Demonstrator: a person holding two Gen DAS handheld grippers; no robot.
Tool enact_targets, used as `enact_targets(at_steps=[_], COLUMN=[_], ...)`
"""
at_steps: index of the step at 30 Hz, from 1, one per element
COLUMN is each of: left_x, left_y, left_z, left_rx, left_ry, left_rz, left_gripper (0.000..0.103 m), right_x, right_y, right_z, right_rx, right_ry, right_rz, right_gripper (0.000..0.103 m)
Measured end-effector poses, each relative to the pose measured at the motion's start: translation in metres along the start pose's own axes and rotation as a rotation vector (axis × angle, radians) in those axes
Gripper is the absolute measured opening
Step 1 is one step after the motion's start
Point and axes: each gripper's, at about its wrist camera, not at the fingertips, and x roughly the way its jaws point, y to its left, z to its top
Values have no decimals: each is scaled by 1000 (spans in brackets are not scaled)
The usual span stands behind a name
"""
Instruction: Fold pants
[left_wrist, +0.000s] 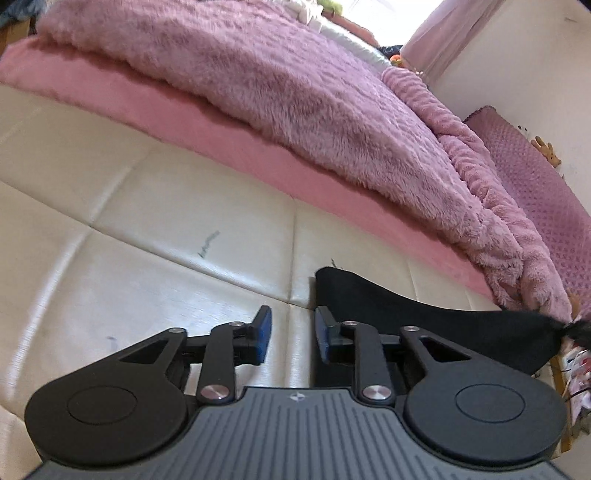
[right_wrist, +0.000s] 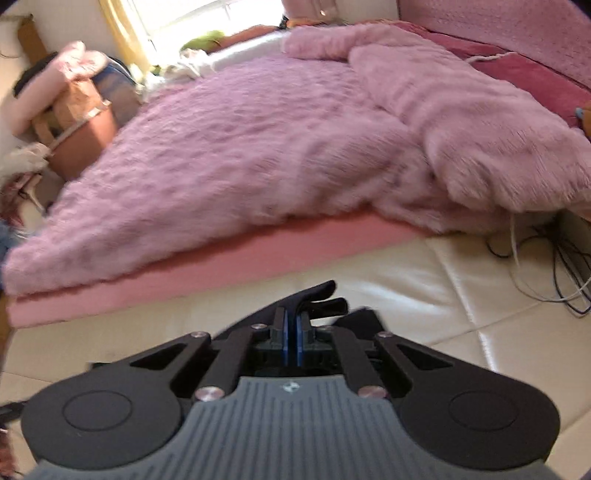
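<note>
Black claw (left_wrist: 293, 334), blue pads (left_wrist: 264, 328), ribbed grey body.

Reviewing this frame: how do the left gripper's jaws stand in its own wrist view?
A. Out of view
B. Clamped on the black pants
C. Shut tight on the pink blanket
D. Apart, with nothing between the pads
D: the left gripper shows a clear gap between its blue pads, with only the cream surface visible through it; the black pants lie beside it.
</note>
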Motion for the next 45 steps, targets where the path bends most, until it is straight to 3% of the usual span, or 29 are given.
enact_targets(at_steps=[3,7,11,15,17,18,23,26,33,39,41,45], left_x=[15,37,60,70,72,74,71,67,29,0,-4,-13], left_y=[-2,-4,-6,-13,-19,-22,-48,-46,7,61,73,73], left_z=[0,-2,-6,-16,-19,-21,-25,-22,-2,18,20,21], left_rx=[-27,-76,-105,-88,-75,-74,40,69,114,170,161,168], left_ry=[37,77,126,138,130,141,139,165,211,217,209,168], left_rz=[-16,-44,-47,-39,-25,-24,111,146,265,425,421,410], left_gripper=[34,44,45,45,30,12,7,7,6,6,8,17], right_x=[33,70,95,104,106,107,106,102,98,84,78,68], right_y=[-17,-34,-49,-55,-53,-52,-52,-44,3,68,90,109], right_z=[-11,-30,-45,-50,-50,-50,-50,-53,-77,-128,-144,-156], right_rx=[-10,-13,0,20,-12,-23,25,14,-15,-30,-63,-134], right_ry=[34,88,143,125,127,128,132,144,229,318,317,261], right_rz=[-59,-115,-138,-127,-132,-135,-144,-164,-64,107,148,138], right_gripper=[0,0,0,0,0,0,0,2,2,0,0,7])
